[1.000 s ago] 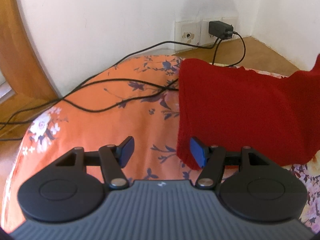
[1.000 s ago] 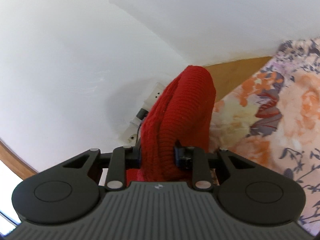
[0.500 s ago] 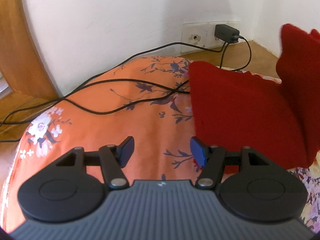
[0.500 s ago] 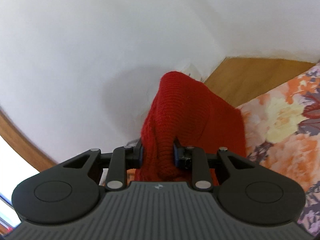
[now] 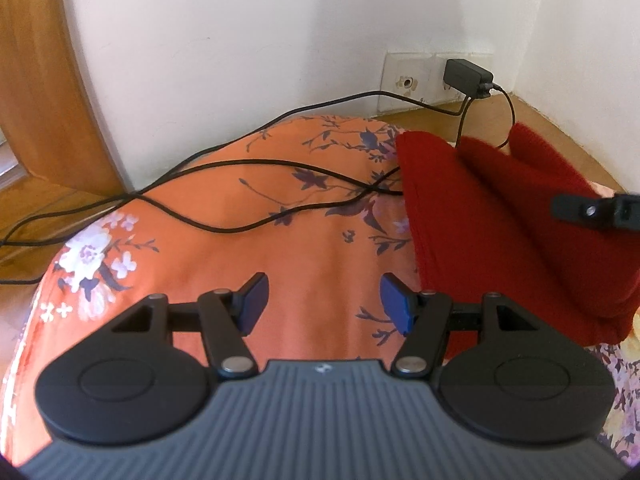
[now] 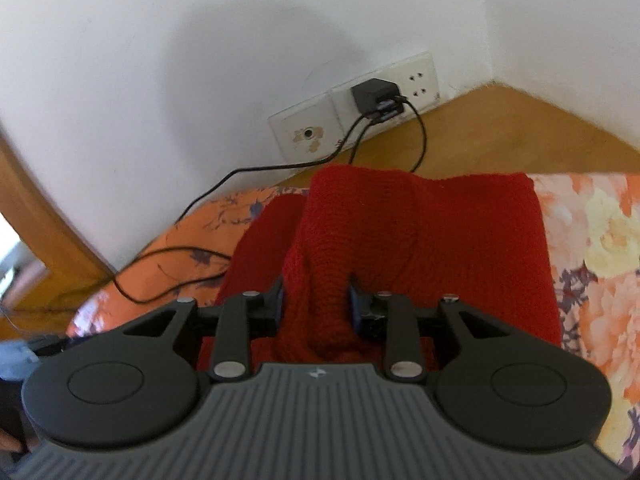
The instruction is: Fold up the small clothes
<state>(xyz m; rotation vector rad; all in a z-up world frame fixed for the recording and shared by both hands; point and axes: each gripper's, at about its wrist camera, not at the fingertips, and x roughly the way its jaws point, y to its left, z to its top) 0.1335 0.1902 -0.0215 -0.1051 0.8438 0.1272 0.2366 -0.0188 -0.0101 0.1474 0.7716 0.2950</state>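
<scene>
My right tool [image 6: 315, 304] is clenched on a bunched fold of the red knit garment [image 6: 460, 236], which lies on the orange floral bedspread [image 5: 224, 256]. My left tool [image 5: 322, 300] hangs released and empty above the bedspread, just left of the garment.

A: What can't you make out past the right hand-held gripper [image 6: 316, 304]?

B: The red knit garment [image 6: 424, 240] bunches between its fingertips, hiding the pads' faces. Black cables [image 5: 224, 200] slip under the garment's left edge. To the gripper's lower left, a blurry bluish thing [image 6: 16, 360] is cut by the frame.
</scene>
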